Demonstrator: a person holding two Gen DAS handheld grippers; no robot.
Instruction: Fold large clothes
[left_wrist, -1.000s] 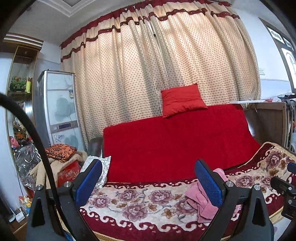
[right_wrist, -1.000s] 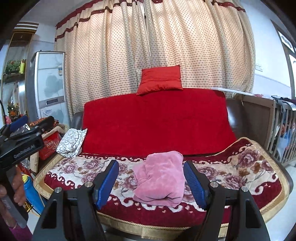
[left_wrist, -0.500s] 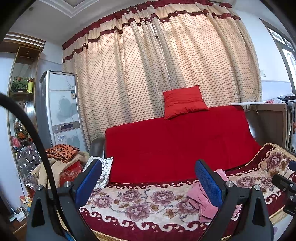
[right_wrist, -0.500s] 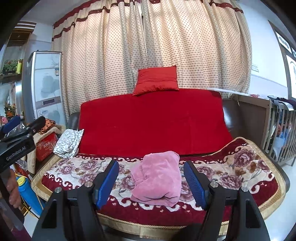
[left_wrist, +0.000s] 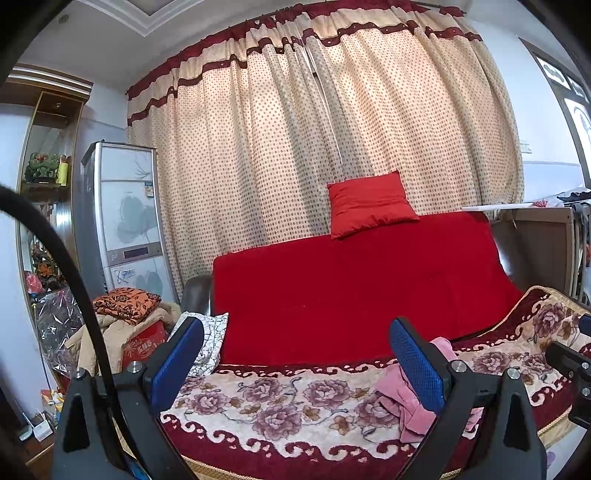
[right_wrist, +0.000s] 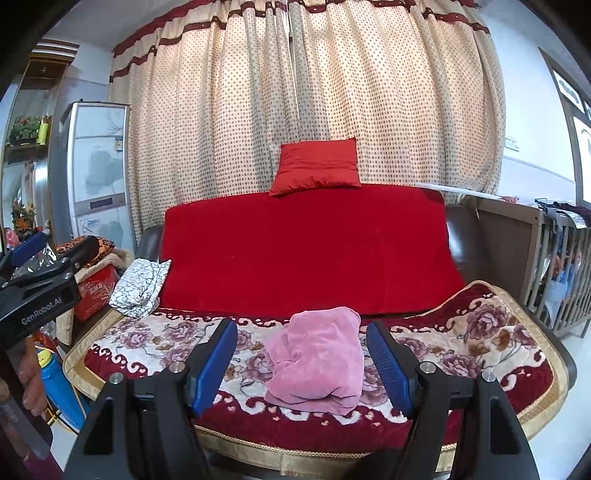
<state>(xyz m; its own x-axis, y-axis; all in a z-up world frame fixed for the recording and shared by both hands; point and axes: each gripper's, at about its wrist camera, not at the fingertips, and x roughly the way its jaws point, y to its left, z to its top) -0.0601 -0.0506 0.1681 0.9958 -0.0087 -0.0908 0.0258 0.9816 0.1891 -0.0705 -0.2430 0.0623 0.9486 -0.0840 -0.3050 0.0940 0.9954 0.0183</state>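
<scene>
Right gripper (right_wrist: 301, 363) jaws apart, nothing between pads, aimed slightly down at crumpled pink garment (right_wrist: 317, 365) — lined up for approach, well short of cloth. Left gripper (left_wrist: 295, 363) also spread wide and empty, held level, pointing at sofa's red backrest cover (left_wrist: 354, 288); garment sits off behind its right finger. Garment lies bunched on floral seat blanket (right_wrist: 480, 332) near front edge — flat surface suits spreading. Fold not yet begun; likely first need is grabbing an edge to open the heap.
</scene>
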